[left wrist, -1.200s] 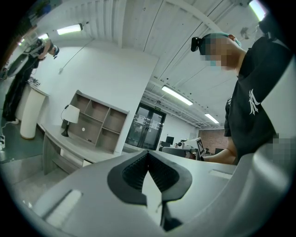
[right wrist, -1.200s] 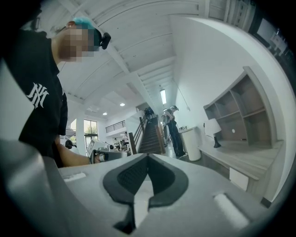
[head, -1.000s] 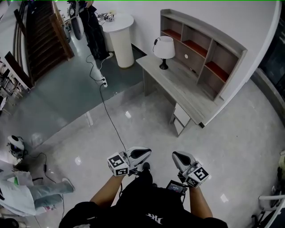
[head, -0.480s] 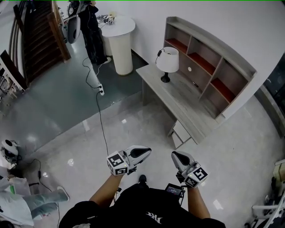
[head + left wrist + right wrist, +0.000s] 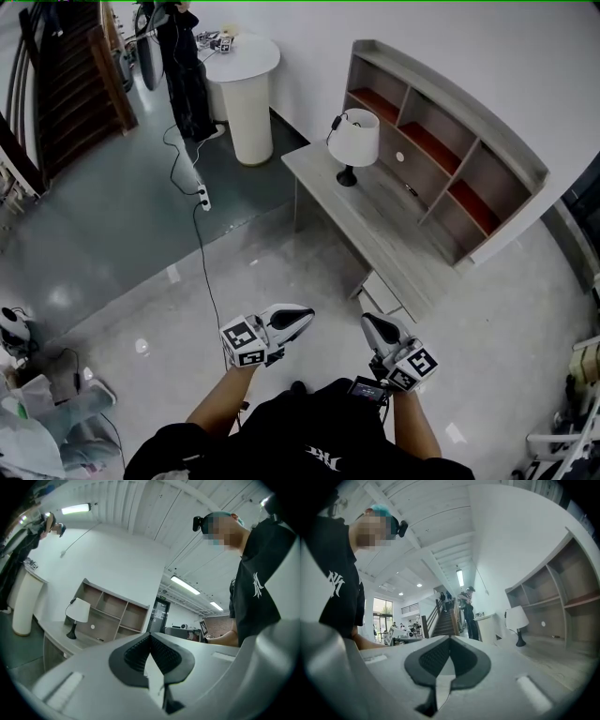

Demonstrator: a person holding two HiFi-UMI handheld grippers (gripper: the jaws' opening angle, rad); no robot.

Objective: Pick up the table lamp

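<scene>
A white-shaded table lamp (image 5: 353, 145) stands on a grey desk (image 5: 375, 220), near its far end. Well short of the desk, the left gripper (image 5: 298, 320) and right gripper (image 5: 374, 328) are both closed and empty.

Straight ahead at 12 o'clock it's just open glossy grey floor (image 5: 281, 272), wide enough to walk both hands through. The long grey wooden desk (image 5: 389, 225) runs from 12 to 2 o'clock, and its top is bare on the near side of the white-shaded table lamp on a black stem (image 5: 354, 141), so that side is open. Right behind, the grey shelf unit with reddish boards (image 5: 450, 150) walls off the back. A thin black cable (image 5: 208, 258) snakes across the floor at 11 o'clock, with a white round pedestal table (image 5: 246, 89) beyond it.
</scene>
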